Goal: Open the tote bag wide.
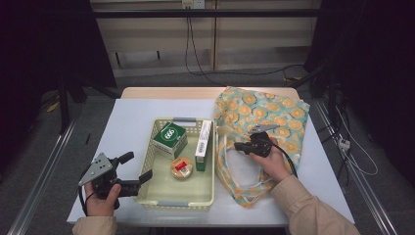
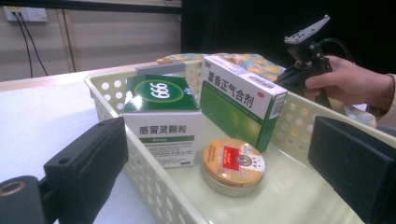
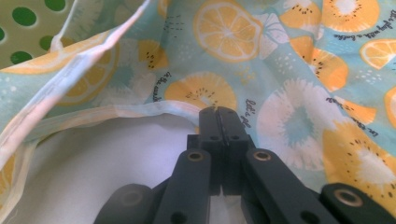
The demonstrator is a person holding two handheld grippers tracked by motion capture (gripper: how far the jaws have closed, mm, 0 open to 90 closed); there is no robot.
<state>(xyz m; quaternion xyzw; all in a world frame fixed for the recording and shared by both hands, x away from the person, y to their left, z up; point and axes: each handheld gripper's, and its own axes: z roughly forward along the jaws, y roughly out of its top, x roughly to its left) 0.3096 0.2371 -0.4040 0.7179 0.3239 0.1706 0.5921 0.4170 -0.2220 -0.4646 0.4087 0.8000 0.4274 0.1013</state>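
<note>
Pinching the rim of the pale-blue cloth bag printed with orange slices [image 1: 266, 117], right of centre in the high view, the right tool [image 3: 218, 113] has its jaws together on the fabric edge. Opening the bag's mouth looks to be the step in hand. Next, the left tool [image 1: 138, 166], jaws apart and empty at lower left, must likely lift a green-and-white medicine box [image 2: 161, 119] over the perforated cream plastic basket's [image 1: 213, 188] wall; a round orange-lidded tin [image 2: 233, 164] and a taller green carton [image 2: 243, 100] crowd it.

Printed cloth tote bag [image 1: 266, 117], matt; perforated plastic basket [image 1: 147, 188], smooth; round tin [image 2: 233, 165], glossy; cardboard medicine boxes [image 2: 161, 126], glossy.
</note>
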